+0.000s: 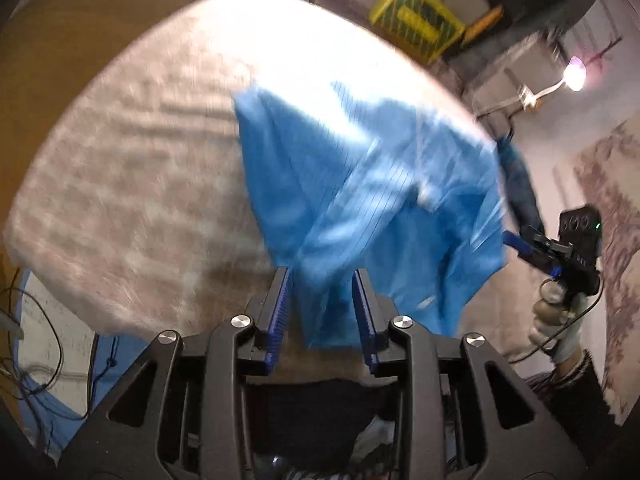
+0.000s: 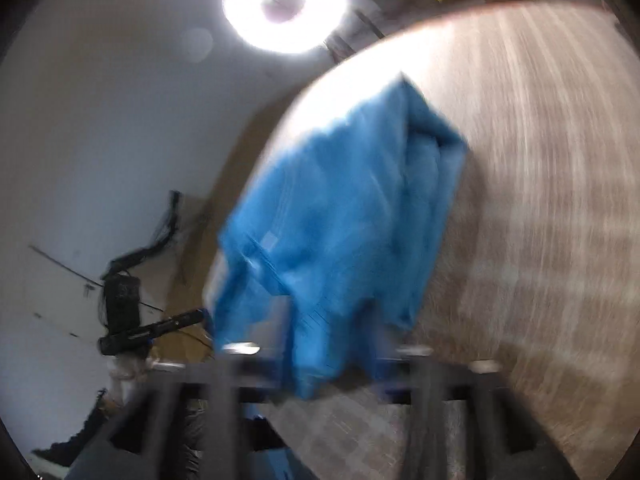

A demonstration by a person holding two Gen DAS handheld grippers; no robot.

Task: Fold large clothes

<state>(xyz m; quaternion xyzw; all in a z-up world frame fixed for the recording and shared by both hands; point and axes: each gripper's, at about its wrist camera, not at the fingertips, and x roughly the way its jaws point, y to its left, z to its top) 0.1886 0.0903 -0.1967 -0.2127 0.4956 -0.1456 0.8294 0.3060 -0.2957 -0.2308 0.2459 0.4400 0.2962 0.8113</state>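
On the bed [image 1: 120, 184], blue garment [image 1: 360, 184]

1 blue garment [image 1: 360, 200], 1 pale textured bed surface [image 1: 132, 184] under it. 2 handheld grippers: left gripper [image 1: 322, 280], right gripper [image 1: 516, 242], each with 2 blue-padded fingers. 1 gloved hand [image 1: 560, 320] visible. 1 ring light [image 2: 284, 4], 1 small lamp [image 1: 575, 74], 1 yellow crate [image 1: 416, 20].
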